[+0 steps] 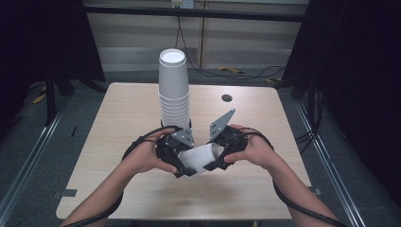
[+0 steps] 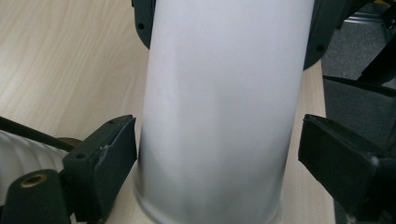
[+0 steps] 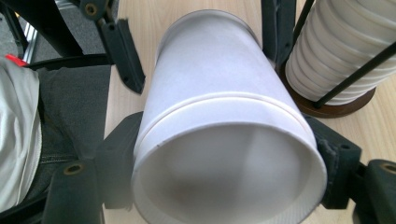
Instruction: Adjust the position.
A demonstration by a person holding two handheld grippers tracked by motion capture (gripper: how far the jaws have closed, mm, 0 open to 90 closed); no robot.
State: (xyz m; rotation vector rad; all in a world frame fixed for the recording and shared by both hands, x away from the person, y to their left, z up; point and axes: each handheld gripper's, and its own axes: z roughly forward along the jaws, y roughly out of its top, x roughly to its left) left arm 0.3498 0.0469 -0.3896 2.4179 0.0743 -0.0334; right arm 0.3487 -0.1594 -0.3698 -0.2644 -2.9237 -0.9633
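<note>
- Paper cup [image 1: 202,158]: lies on its side above the table [image 1: 118,142], between both grippers, just in front of the cup stack [image 1: 174,90].
- Right gripper [image 1: 218,158]: jaws clamped on the cup's rim end. Judged risk: excess squeeze creases the thin wall.
- Left gripper [image 1: 182,165]: jaws stand apart around the base end, a gap showing on one side; no hold here.
- With one grip carrying it, the cup could pivot or slip.
- A swing toward the nearby stack could topple it.
</note>
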